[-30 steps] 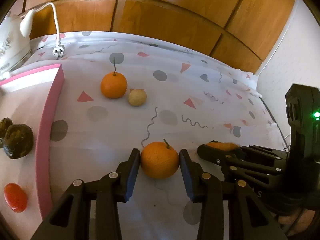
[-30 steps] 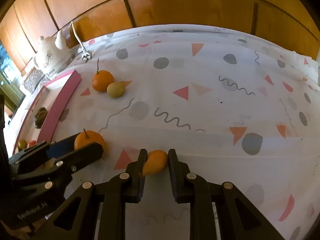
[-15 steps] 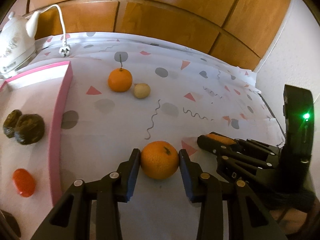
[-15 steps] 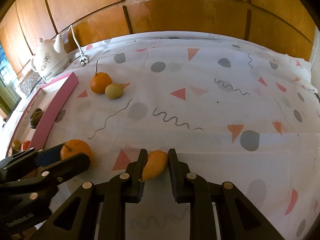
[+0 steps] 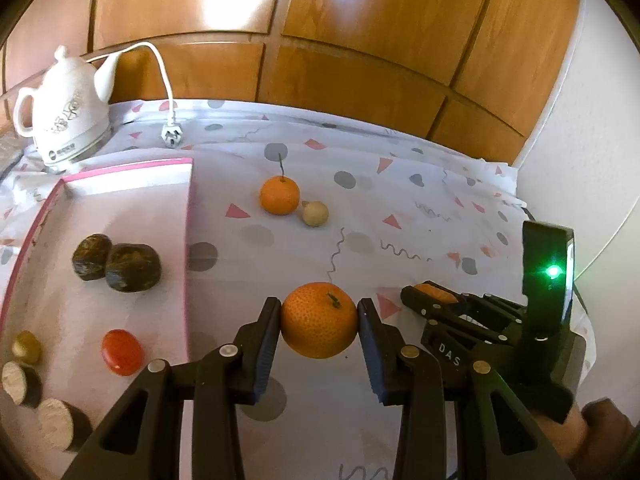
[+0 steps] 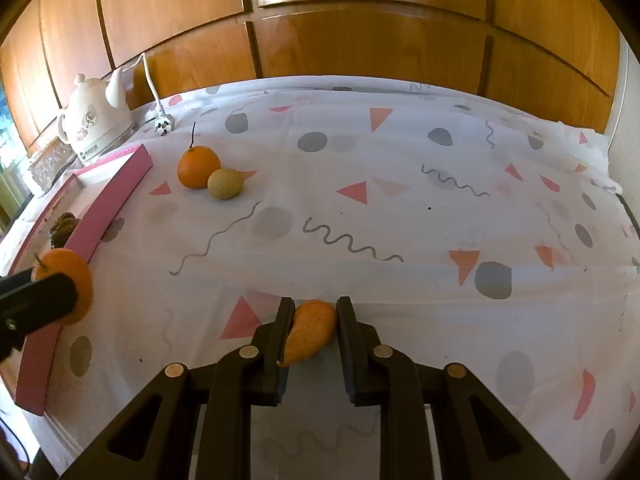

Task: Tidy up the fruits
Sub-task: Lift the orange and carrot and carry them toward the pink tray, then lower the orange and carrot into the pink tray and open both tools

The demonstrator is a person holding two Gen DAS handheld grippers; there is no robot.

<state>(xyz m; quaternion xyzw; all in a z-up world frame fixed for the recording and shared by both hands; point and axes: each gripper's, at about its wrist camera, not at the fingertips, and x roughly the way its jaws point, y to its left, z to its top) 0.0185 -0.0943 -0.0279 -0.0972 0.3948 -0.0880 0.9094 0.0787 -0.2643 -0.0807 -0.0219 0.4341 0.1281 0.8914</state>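
Observation:
My left gripper is shut on an orange and holds it above the cloth, right of the pink-rimmed tray. The same orange shows at the left edge of the right wrist view. My right gripper is shut on a small orange pear-shaped fruit, low over the cloth. It also shows in the left wrist view. A second orange with a stem and a small tan fruit lie together further back on the cloth.
The tray holds two dark fruits, a red fruit, a small yellow one and cut brown pieces. A white kettle with its plug stands at the back left. Wooden panels back the table.
Both grippers have lifted with their fruits. The left gripper has carried the orange up and toward the tray, so more of the tray now shows.

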